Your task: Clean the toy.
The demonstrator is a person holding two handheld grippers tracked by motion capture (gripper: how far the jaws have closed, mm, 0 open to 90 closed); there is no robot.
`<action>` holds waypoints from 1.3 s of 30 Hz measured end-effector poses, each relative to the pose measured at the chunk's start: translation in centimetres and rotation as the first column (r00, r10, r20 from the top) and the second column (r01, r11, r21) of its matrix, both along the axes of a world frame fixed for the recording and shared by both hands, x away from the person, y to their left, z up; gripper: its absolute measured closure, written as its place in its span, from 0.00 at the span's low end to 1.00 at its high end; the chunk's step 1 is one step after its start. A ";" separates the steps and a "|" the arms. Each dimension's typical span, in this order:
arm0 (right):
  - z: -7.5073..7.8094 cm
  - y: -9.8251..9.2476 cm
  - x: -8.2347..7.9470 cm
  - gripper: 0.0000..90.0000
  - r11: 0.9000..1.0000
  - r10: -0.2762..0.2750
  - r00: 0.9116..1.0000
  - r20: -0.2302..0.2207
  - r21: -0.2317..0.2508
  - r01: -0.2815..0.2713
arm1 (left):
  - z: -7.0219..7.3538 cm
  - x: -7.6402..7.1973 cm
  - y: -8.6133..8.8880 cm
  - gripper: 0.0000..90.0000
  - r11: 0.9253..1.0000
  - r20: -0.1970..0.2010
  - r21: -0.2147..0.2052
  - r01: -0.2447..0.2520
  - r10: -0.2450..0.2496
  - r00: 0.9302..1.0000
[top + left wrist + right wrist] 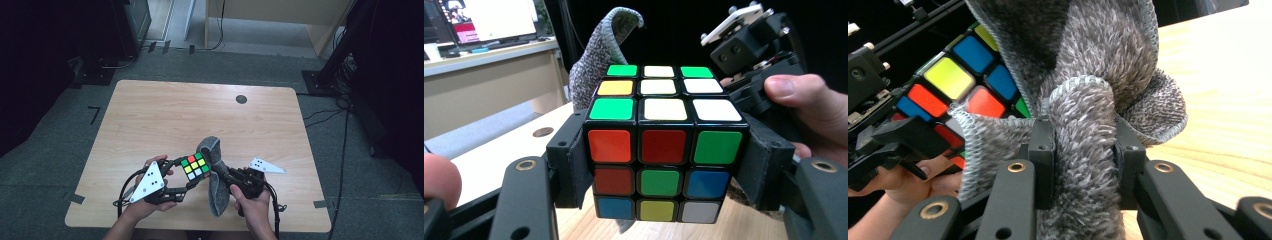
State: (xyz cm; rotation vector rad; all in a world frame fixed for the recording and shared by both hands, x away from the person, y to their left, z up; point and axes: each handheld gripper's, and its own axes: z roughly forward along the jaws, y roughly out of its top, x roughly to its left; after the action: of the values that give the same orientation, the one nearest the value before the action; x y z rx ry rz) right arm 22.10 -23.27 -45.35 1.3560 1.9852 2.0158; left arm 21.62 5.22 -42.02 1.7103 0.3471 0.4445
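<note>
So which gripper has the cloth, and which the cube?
The right gripper pinches the grey cloth between its jaws; the left gripper clamps the cube by its two sides.

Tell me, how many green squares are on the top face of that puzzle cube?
3. On the puzzle cube in the left gripper view, the top face has green squares at the near left, far left and far right corners. The cube's other faces are partly hidden.
</note>
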 end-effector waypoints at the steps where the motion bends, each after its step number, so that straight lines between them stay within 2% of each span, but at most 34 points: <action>1: 0.1 0.0 -0.1 0.78 1.000 -0.004 1.000 0.009 -0.003 0.004 | -0.1 0.1 0.0 0.38 1.000 -0.002 0.002 -0.006 0.006 1.000; 3: 0.6 -0.4 -0.5 0.78 0.999 -0.037 0.998 0.057 0.020 0.036 | -0.2 0.3 0.0 0.38 1.000 -0.008 0.012 -0.018 0.018 1.000; 5: 1.6 -0.7 -1.1 0.78 0.997 -0.037 0.991 0.127 0.077 0.027 | -0.5 0.5 0.0 0.38 0.999 -0.014 0.036 -0.025 0.026 1.000; 7: 2.4 -0.6 -1.4 0.78 0.996 -0.024 0.986 0.166 0.092 0.008 | -0.7 0.5 -0.1 0.38 0.999 -0.024 0.035 -0.022 0.023 0.999; 9: 2.4 -0.3 -1.3 0.78 0.998 -0.003 0.986 0.166 0.063 -0.008 | -0.5 0.5 -0.1 0.38 1.000 -0.030 0.009 -0.014 0.014 0.999; 12: 1.2 -0.3 -0.8 0.78 0.998 0.002 0.993 0.116 0.055 -0.008 | -0.2 0.4 0.2 0.38 0.999 -0.021 -0.020 -0.029 0.028 0.999; 14: 0.4 -0.1 -0.6 0.78 1.000 0.005 0.996 0.093 0.018 -0.007 | 0.1 0.5 0.6 0.38 0.998 -0.031 -0.053 -0.042 0.041 0.999; 16: 0.0 0.4 -0.5 0.78 0.999 0.033 0.995 0.096 0.006 -0.033 | 0.3 0.7 1.1 0.38 0.994 -0.056 -0.098 -0.048 0.043 0.998; 18: 0.0 1.2 -0.7 0.78 0.996 0.090 0.989 0.121 -0.021 -0.088 | 0.3 1.0 1.5 0.38 0.988 -0.095 -0.147 -0.040 0.026 0.995; 20: 0.0 2.4 -1.1 0.79 0.990 0.140 0.977 0.159 -0.055 -0.133 | 0.1 1.2 1.5 0.38 0.980 -0.137 -0.196 -0.021 -0.006 0.991; 21: -0.1 2.9 -1.2 0.79 0.987 0.156 0.972 0.175 -0.073 -0.145 | 0.0 1.2 1.4 0.38 0.979 -0.146 -0.205 -0.016 -0.015 0.989; 25: -0.5 4.2 -1.7 0.79 0.975 0.200 0.953 0.227 -0.141 -0.171 | -0.1 1.0 0.8 0.38 0.978 -0.153 -0.208 0.010 -0.042 0.987; 28: -0.7 4.9 -1.9 0.79 0.967 0.219 0.941 0.258 -0.188 -0.173 | -0.1 0.9 0.5 0.38 0.981 -0.145 -0.192 0.006 -0.035 0.989; 30: -0.6 4.8 -1.9 0.80 0.962 0.209 0.936 0.284 -0.230 -0.146 | -0.1 0.9 0.6 0.38 0.983 -0.136 -0.181 -0.015 -0.010 0.991; 31: -0.5 4.6 -1.9 0.80 0.963 0.196 0.936 0.292 -0.236 -0.128 | -0.1 1.0 0.8 0.38 0.984 -0.136 -0.178 -0.024 -0.001 0.991; 36: 0.0 2.8 -1.3 0.80 0.986 0.091 0.946 0.310 -0.162 -0.042 | -0.3 1.7 1.6 0.38 0.980 -0.162 -0.191 -0.055 0.023 0.987; 39: 0.1 2.8 -1.5 0.79 0.986 0.089 0.944 0.317 -0.164 -0.038 | -0.3 1.8 1.7 0.38 0.971 -0.205 -0.234 -0.040 -0.009 0.979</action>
State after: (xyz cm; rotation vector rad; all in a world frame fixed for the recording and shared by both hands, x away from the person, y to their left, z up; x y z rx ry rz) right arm 20.61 -20.43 -45.28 0.8747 2.0048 1.9096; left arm 23.45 6.93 -42.36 1.5224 0.5418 0.2269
